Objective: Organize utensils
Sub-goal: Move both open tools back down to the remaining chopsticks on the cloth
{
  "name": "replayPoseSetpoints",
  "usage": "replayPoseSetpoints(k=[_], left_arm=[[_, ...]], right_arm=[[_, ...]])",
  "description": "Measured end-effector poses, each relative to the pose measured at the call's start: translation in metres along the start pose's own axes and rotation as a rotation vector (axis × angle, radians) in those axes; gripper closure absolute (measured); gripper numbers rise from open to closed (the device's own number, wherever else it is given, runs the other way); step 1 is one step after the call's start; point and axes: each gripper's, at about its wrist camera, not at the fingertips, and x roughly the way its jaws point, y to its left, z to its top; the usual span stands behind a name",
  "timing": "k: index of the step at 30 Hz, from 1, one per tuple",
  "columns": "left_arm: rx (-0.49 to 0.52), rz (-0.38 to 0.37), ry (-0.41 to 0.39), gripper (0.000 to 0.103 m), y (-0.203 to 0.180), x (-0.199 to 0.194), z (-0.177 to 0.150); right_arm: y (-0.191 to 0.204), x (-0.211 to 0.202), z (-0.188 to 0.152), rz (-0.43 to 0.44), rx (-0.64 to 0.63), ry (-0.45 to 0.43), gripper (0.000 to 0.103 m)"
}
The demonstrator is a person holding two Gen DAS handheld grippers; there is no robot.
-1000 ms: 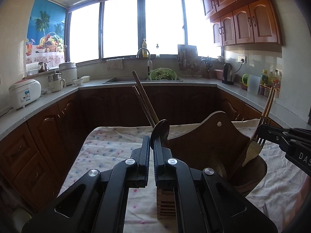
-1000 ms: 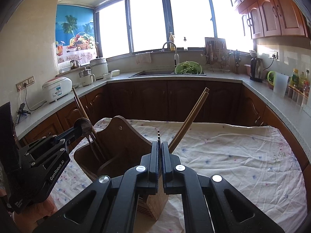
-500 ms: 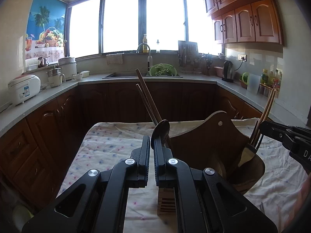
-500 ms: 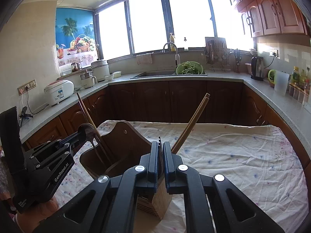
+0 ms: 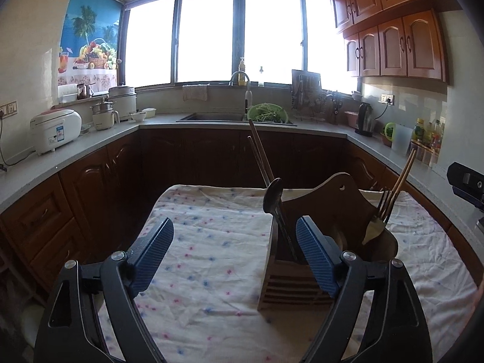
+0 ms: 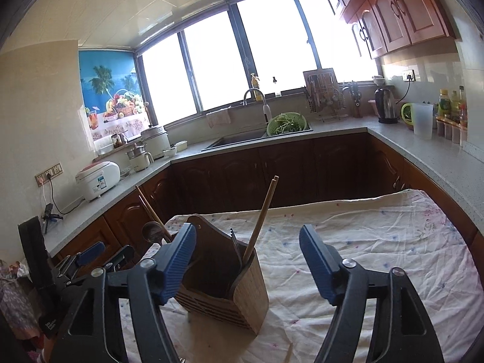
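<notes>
A wooden utensil holder point(image 5: 290, 287) point(image 6: 242, 296) stands on the floral tablecloth point(image 5: 211, 242). In it are a dark spoon point(image 5: 272, 196) point(image 6: 152, 230), dark chopsticks point(image 5: 260, 157), a fork point(image 5: 384, 202) point(image 6: 234, 242) and light chopsticks point(image 5: 403, 169) point(image 6: 264, 211). My left gripper point(image 5: 235, 220) point(image 6: 90, 254) has its jaws opening wide. The spoon and the holder's left end show just inside its right pad point(image 5: 317, 257), untouched. My right gripper point(image 6: 247, 227) point(image 5: 466, 181) is opening too. The holder stands ahead between its fingers, and nothing is gripped.
Dark wood cabinets and a grey counter point(image 5: 90, 148) wrap around the table on three sides. A sink point(image 5: 217, 117), a green colander point(image 6: 287, 122), a rice cooker point(image 5: 56, 130) and a kettle point(image 6: 385, 106) sit on it. A light stick end point(image 6: 289, 354) lies on the cloth.
Both grippers went from shut to wide open. Both drew back and rose a little from the holder, and the right one rolled. The spoon and fork stay standing in the holder.
</notes>
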Motion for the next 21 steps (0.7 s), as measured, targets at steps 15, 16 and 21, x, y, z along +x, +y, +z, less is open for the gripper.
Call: replayPoseSetpoints(k=[15,16,21], left_arm=[[-0.054,-0.094,0.057,0.003,-0.008,-0.072,-0.032],[-0.059,-0.103,0.063,0.003,-0.009,-0.077,-0.035],[-0.072,-0.143,0.099,0.003,-0.017,-0.095,-0.055]], right_arm=[[-0.034,-0.085,-0.041,-0.013,0.073,0.025,0.001],[-0.038,-0.091,-0.046,-0.021,0.080,0.030,0.001],[-0.054,-0.118,-0.070,-0.054,0.125,0.058,0.001]])
